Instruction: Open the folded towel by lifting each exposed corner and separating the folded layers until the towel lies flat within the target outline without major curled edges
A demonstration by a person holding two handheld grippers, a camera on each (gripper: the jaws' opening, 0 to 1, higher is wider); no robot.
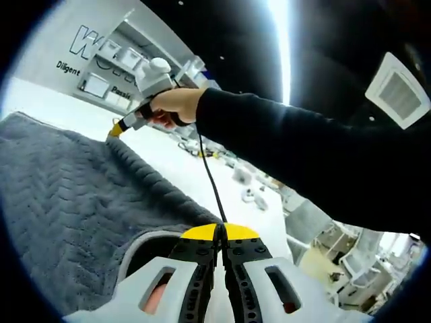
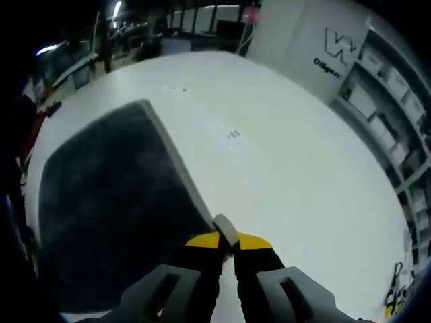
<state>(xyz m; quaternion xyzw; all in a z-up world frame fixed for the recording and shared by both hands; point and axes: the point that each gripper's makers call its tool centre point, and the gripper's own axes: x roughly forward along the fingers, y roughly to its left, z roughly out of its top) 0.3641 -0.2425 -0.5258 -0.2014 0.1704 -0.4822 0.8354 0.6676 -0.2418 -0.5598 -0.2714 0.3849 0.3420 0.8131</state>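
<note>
A grey towel (image 1: 74,202) with a herringbone weave spreads from my left gripper (image 1: 221,232), whose yellow-tipped jaws are shut on the towel's edge. That ribbed edge runs up to my right gripper (image 1: 116,131), held by a hand with a black sleeve (image 1: 296,148). In the right gripper view the towel (image 2: 108,202) looks dark and lies over the white table (image 2: 283,148). My right gripper (image 2: 229,239) is shut on the towel's pale hemmed corner (image 2: 225,227).
Shelves with bins (image 1: 111,67) stand along a white lettered wall (image 2: 330,47). A black cable (image 1: 210,178) hangs from the right gripper. Small objects (image 1: 249,185) sit on the far table. Open white tabletop lies to the right of the towel.
</note>
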